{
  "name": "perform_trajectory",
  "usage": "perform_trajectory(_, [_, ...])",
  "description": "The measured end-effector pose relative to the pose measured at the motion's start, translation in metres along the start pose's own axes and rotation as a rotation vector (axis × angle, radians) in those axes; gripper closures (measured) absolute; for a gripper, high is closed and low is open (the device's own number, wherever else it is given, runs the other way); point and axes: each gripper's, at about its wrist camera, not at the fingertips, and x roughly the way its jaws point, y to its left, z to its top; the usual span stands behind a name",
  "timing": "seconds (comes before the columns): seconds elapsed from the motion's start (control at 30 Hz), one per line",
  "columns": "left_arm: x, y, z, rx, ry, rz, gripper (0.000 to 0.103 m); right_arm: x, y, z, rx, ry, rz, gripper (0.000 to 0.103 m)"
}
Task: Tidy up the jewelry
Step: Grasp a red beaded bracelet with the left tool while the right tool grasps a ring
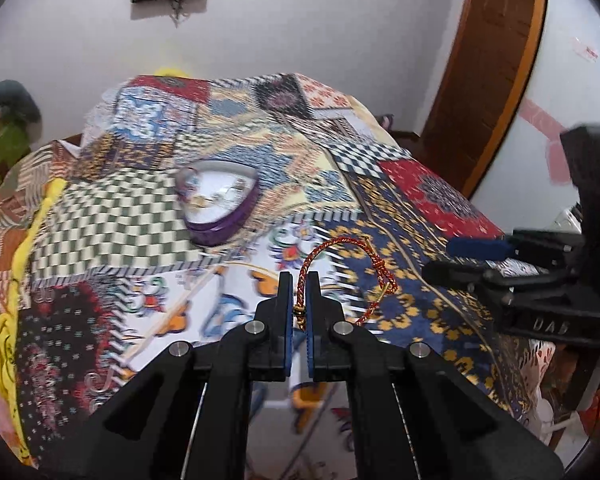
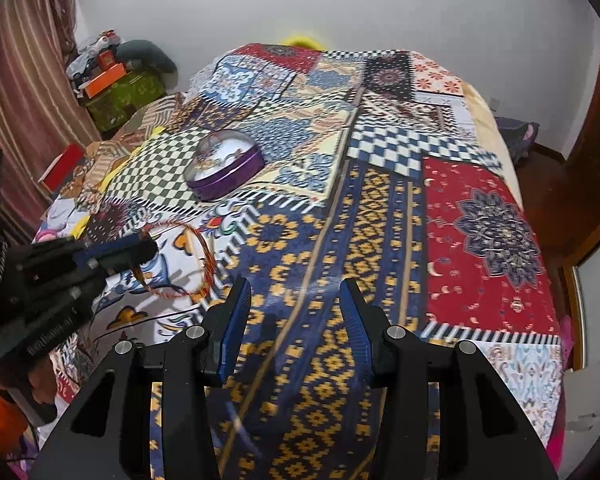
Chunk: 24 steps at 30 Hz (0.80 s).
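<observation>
Red-and-gold braided cord bracelet [image 1: 342, 268], knotted loop with a small gold bead, hung above the patchwork-patterned bedspread [image 1: 140, 216], pinched in the clenched left gripper [image 1: 300, 280]. Count: one bracelet, one purple heart-shaped tin with clear lid [image 1: 218, 200], two grippers. Right gripper [image 2: 296, 292] stood released, jaws apart, holding nothing. Only the right wrist view showed the striped curtain [image 2: 24, 80]; only the left showed the wooden door frame [image 1: 496, 80].

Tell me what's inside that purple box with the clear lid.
Through the clear lid of the purple box, small gold-toned jewelry pieces show against a white lining; glare and blur hide exactly what they are. The red braided bracelet is outside it, pinched in the left gripper.
</observation>
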Motion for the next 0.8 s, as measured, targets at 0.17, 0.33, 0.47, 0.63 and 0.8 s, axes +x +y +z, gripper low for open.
perform_trajectory(0.17, [-0.008,0.021,-0.004,-0.031,-0.013,0.048,0.100,0.019,0.019,-0.002,-0.046,0.027,0.007,0.061])
perform_trajectory(0.33, [-0.009,0.034,-0.009,-0.069,-0.008,0.046,0.100,0.038,0.029,-0.001,-0.073,0.052,-0.011,0.061])
perform_trajectory(0.47, [-0.008,0.035,-0.012,-0.073,-0.007,0.046,0.100,0.041,0.033,-0.003,-0.096,0.047,-0.022,0.063])
perform_trajectory(0.63, [-0.006,0.033,-0.012,-0.080,-0.010,0.033,0.100,0.042,0.037,-0.005,-0.128,0.050,-0.015,0.072])
perform_trajectory(0.8, [-0.008,0.029,-0.011,-0.076,-0.017,0.026,0.100,0.044,0.042,-0.006,-0.144,0.049,-0.011,0.090])
